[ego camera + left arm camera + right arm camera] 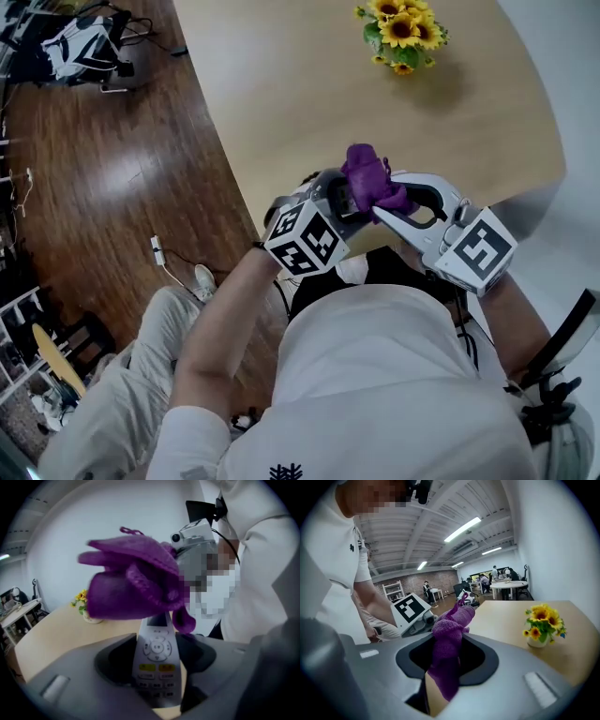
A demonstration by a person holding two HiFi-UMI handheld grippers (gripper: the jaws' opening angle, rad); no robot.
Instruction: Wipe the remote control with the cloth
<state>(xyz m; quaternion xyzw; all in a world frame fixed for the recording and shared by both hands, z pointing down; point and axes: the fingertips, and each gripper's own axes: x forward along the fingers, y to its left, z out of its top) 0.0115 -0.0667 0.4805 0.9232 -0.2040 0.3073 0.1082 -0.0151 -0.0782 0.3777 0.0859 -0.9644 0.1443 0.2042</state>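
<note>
A grey remote control (158, 660) with white and yellow buttons stands between the jaws of my left gripper (157, 656), which is shut on it. The purple cloth (133, 581) covers the remote's far end. My right gripper (446, 660) is shut on that purple cloth (449, 641), which bunches up out of its jaws. In the head view both grippers are held close to the person's chest above the table's near edge, the left gripper (328, 211) and the right gripper (398, 208) meeting at the purple cloth (371, 180).
A wooden table (309, 84) with a curved edge reaches away ahead. A small pot of sunflowers (403, 33) stands at its far right side. Dark wood floor (103, 169) lies to the left, with cables and equipment at the far left.
</note>
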